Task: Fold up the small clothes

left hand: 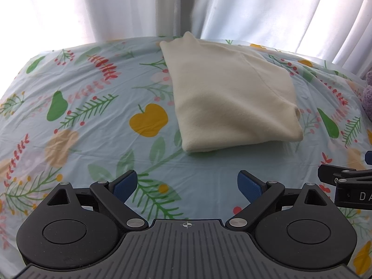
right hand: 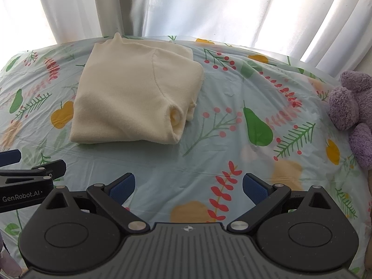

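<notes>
Left claw (left hand: 186, 187), right claw (right hand: 188, 187) spread, empty; cream garment (left hand: 230, 97) folded flat.

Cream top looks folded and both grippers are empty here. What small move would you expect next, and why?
Probably a retreat: the cream top lies as a compact folded stack on the fruit-print sheet, apart from both tools. The left hand-held gripper and right hand-held gripper are open and empty, so little folding seems left.
</notes>
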`<state>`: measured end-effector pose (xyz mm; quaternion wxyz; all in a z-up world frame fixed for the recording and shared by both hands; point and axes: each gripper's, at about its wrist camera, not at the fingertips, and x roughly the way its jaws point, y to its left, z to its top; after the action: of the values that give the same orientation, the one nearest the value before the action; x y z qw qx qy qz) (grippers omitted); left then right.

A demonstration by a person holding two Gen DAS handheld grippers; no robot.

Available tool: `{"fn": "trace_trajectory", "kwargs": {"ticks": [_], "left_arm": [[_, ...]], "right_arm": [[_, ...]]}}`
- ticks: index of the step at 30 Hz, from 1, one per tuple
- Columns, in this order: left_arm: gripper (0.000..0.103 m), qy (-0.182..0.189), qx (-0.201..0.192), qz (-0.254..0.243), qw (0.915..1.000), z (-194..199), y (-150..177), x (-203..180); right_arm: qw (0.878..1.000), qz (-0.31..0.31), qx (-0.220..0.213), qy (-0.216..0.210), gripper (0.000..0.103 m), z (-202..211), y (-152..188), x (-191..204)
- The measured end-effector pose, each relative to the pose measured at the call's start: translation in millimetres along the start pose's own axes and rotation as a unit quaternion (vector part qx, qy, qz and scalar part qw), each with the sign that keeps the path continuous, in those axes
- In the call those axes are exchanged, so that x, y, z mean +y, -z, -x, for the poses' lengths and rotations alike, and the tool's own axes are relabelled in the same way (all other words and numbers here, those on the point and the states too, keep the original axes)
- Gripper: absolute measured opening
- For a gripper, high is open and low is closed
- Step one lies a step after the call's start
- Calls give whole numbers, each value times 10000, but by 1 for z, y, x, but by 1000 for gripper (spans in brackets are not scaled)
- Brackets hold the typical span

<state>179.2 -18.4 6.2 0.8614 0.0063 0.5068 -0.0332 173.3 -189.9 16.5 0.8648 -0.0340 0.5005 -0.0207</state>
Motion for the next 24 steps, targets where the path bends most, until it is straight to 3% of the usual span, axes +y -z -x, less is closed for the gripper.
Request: {"fn": "trace_trajectory", "kwargs": {"ticks": [24], "left_arm": [[96, 52, 33, 74, 10000, 1, 2, 4]], "right_arm": [[10000, -60, -21, -53, 99, 3, 0, 3]]}}
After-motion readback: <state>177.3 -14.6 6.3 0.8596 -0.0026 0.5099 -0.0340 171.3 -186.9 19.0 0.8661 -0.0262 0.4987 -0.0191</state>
